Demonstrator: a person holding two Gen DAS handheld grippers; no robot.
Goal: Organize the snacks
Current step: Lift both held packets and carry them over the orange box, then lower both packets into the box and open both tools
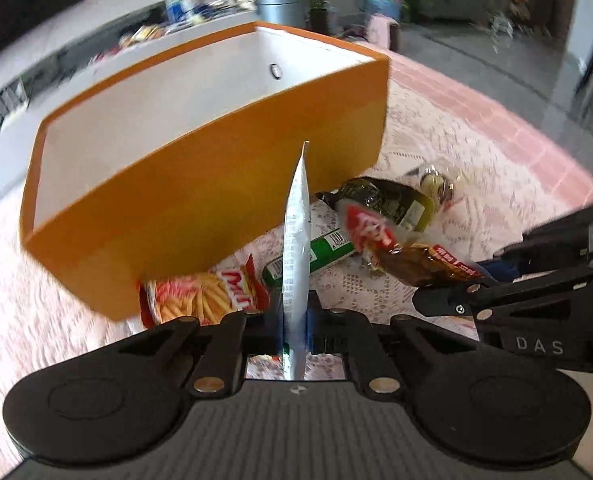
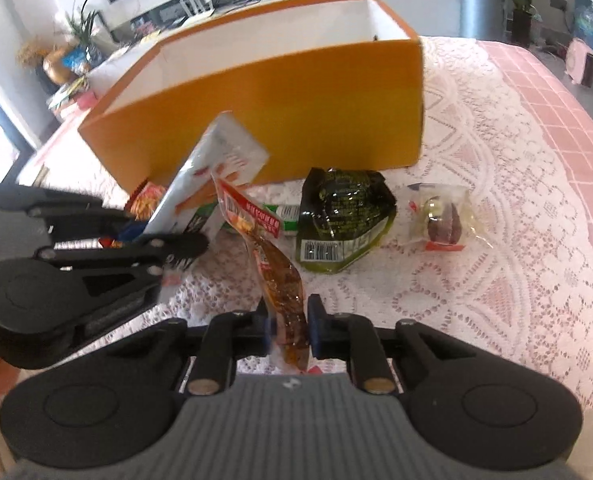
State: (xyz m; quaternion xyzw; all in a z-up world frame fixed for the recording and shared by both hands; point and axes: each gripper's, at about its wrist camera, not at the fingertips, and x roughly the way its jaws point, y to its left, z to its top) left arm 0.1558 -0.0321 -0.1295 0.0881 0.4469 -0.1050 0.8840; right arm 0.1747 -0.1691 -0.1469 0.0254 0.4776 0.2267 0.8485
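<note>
On the lace tablecloth (image 2: 476, 288) before the empty orange box (image 2: 280, 92), your left gripper (image 1: 294, 330) pinches a white packet (image 1: 296, 240) edge-on and your right gripper (image 2: 288, 326) pinches a brown snack pouch (image 2: 280, 280); judged next: carry both over the rim, then release

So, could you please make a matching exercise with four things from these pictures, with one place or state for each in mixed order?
Things:
1. white packet
2. brown snack packet
3. orange box
4. dark green packet

Places or states:
A. lying on the lace cloth, barcode showing
B. clamped in the left tool
C. open at the top, white inside
D. clamped in the right tool

Pairs: 1-B, 2-D, 3-C, 4-A
</note>
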